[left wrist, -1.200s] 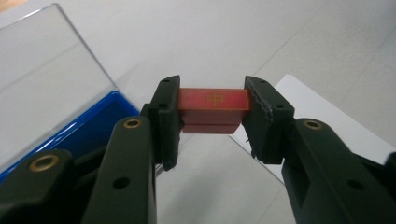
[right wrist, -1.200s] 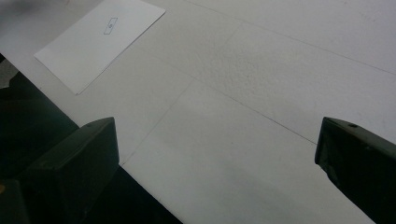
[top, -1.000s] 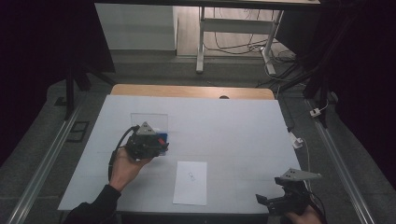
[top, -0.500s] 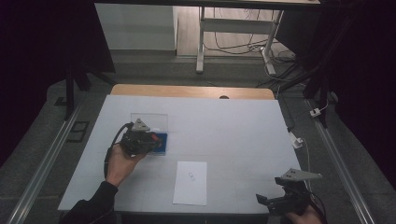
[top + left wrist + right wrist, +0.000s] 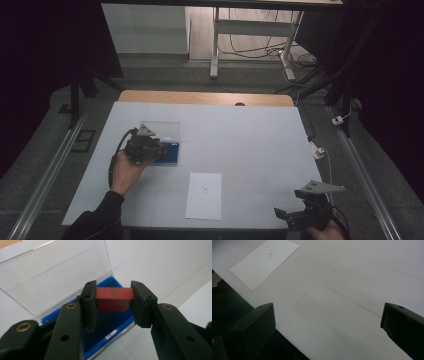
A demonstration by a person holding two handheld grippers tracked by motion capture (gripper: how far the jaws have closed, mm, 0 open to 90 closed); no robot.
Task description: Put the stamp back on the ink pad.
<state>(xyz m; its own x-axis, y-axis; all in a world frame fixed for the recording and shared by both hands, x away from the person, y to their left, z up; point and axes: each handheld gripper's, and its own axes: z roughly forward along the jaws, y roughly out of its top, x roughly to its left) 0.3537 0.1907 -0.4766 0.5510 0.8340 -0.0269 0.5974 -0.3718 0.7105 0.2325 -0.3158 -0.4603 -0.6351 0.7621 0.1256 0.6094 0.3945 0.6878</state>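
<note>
A small red block (image 5: pixel 114 298) with a faint gold cross on its top face sits clamped between the two black jaws of my left gripper (image 5: pixel 113 302); the jaws press on its two ends. It hangs over the open blue tray of a small case (image 5: pixel 110 330), whose clear lid (image 5: pixel 57 277) stands raised behind it. I cannot tell whether the block's underside touches the tray floor yet.

In the high view, the case (image 5: pixel 169 152) lies on the left half of the white table (image 5: pixel 250 135), nearer the far edge than the near one. A second ago my left gripper (image 5: pixel 145 147) was held a little nearer to me and to the right; it has since slid toward the far left and sunk slightly, so the block is now above the tray. My reading is that the carry is nearly done and what remains is to lower the block in and let go.

A white sheet of paper (image 5: pixel 204 195) with a small printed mark lies near the middle of the near edge, apart from the case.

My right gripper (image 5: pixel 295 217) rests at the near right corner, jaws wide apart with nothing between them, unmoved over the same second.
</note>
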